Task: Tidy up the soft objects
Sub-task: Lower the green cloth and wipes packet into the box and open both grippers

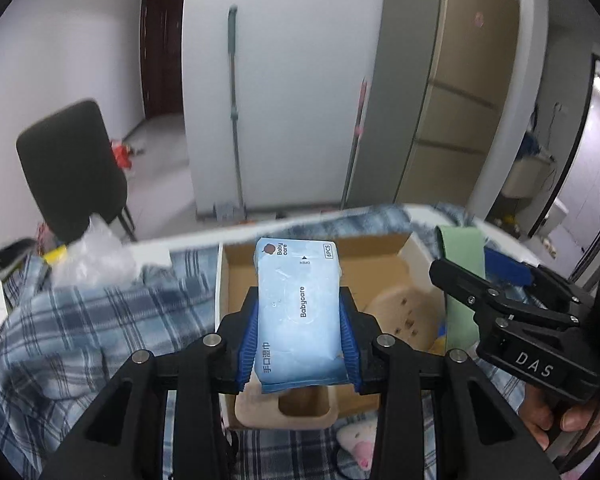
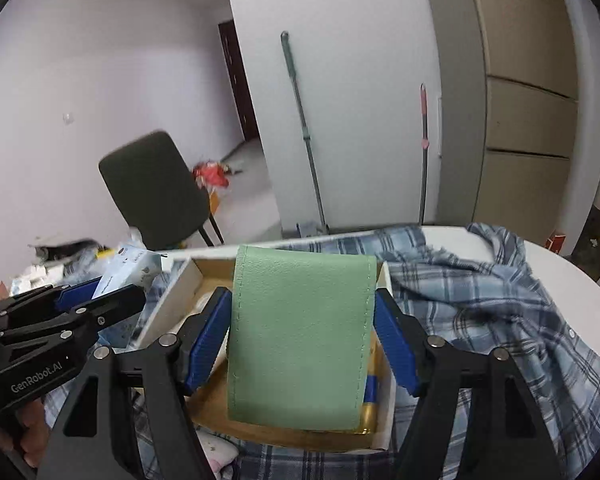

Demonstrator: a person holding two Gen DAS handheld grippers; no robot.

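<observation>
My left gripper [image 1: 299,334] is shut on a light blue Babycare wet-wipes pack [image 1: 299,312] and holds it above an open cardboard box [image 1: 380,276]. My right gripper [image 2: 302,336] is shut on a green leather-like pouch [image 2: 300,340] and holds it over the same box [image 2: 180,284]. In the left wrist view the right gripper [image 1: 500,308] shows at the right with the green pouch [image 1: 462,276]. In the right wrist view the left gripper [image 2: 80,304] shows at the left with the wipes pack [image 2: 128,268]. A wooden board [image 1: 300,408] lies in the box.
A blue plaid shirt [image 1: 100,320] covers the white table [image 2: 540,252] around the box. A pink-and-white plush toy [image 1: 358,442] lies at the box's near edge. Crumpled clear plastic [image 1: 96,256] sits at the table's left. A dark chair [image 1: 72,168] stands beyond the table.
</observation>
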